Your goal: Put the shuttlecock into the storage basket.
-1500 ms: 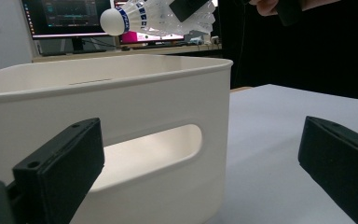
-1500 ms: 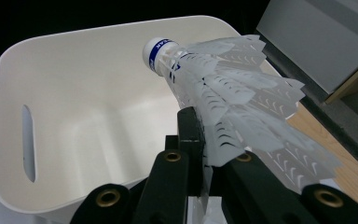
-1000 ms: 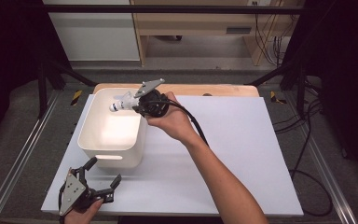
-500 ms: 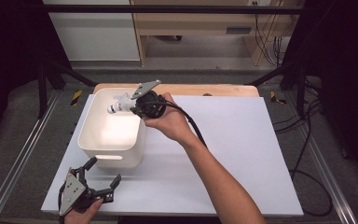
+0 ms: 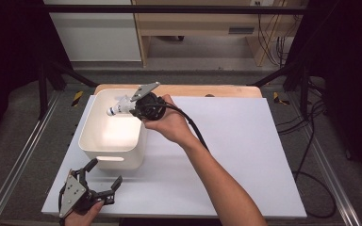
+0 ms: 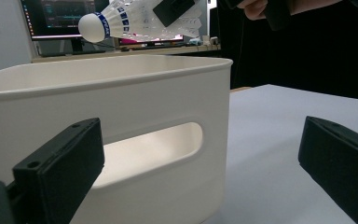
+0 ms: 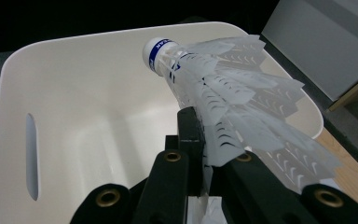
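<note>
A white shuttlecock [image 5: 118, 108] with a blue band at its cork hangs over the white bin [image 5: 90, 141], cork pointing left. My right gripper [image 5: 131, 106] is shut on its feather skirt [image 7: 223, 116], above the bin's far right corner. The bin's inside [image 7: 88, 135] looks bare below it. In the left gripper view the shuttlecock [image 6: 130, 18] shows above the bin's rim [image 6: 121, 77]. My left gripper [image 5: 104, 180] rests open on the white sheet just in front of the bin, its jaws wide apart and facing the bin's handle slot [image 6: 154, 149].
The bin stands on the left of a white sheet [image 5: 245, 150] laid over a wooden table [image 5: 207, 90]. Metal rails [image 5: 19, 160] run along both sides. A black cable [image 5: 195, 129] trails from the right gripper along the forearm.
</note>
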`<state>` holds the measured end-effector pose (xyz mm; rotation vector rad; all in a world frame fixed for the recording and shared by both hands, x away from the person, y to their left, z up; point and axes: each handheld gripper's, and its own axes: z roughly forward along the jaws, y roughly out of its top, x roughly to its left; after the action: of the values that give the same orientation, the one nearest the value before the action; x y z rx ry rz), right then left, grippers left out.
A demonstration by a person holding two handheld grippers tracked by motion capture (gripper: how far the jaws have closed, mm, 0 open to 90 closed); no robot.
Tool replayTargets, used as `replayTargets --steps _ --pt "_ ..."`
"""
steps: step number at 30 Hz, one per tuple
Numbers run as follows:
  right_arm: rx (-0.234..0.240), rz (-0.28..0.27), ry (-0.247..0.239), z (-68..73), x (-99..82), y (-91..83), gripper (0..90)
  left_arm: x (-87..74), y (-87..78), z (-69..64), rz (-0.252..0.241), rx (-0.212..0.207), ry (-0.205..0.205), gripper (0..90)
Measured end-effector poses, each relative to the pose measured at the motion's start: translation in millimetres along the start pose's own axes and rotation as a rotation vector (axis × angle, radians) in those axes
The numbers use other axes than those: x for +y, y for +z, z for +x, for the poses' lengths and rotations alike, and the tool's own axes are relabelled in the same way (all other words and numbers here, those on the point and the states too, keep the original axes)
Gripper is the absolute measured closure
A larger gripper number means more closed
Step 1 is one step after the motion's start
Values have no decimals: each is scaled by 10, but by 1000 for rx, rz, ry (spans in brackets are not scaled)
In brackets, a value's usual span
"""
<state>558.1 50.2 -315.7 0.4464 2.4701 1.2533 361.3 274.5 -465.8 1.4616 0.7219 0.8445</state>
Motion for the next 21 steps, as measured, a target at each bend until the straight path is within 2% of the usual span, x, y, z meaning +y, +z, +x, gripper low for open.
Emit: replayTargets --steps 21 --pt "21 0 -10 60 18 109 894 -2 -32 40 -6 11 -12 3"
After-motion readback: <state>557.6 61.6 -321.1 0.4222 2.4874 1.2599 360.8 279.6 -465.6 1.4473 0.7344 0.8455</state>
